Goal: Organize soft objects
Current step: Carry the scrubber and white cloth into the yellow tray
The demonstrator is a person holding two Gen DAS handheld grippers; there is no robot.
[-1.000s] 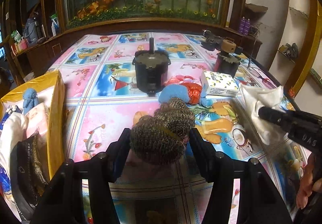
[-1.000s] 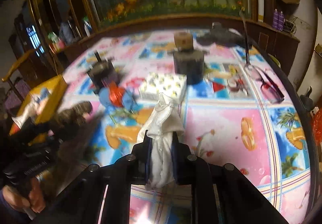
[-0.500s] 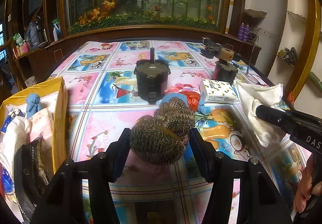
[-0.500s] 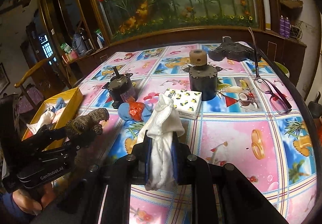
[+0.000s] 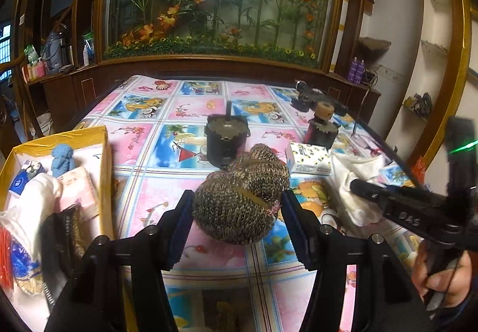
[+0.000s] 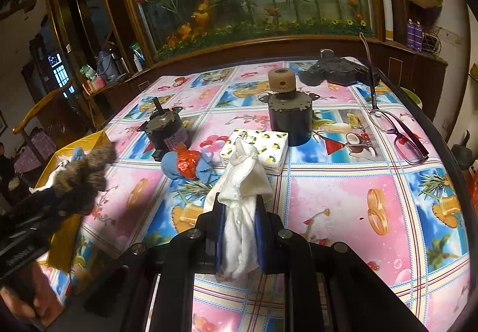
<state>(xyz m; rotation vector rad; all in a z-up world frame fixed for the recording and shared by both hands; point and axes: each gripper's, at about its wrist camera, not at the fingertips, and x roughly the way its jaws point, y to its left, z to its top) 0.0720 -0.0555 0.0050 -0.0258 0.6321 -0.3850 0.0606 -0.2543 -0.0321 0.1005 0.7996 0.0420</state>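
My counter (image 5: 155, 182) wears a bright pink and blue picture cloth, and a big planted fish tank (image 5: 221, 0) fills the far wall. My left tool (image 5: 237, 212) grips a speckled brown knitted bundle (image 5: 242, 197), lumpy and tied with a band, held above the near counter just right of the yellow box (image 5: 106, 170). My right tool (image 6: 240, 230) pinches a crumpled white cloth (image 6: 242, 197), its peak standing up between the blue pads.

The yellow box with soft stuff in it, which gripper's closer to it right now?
Left. The left gripper, holding the knitted glove, is just beside the yellow box; the right gripper, holding the white cloth, is farther right.
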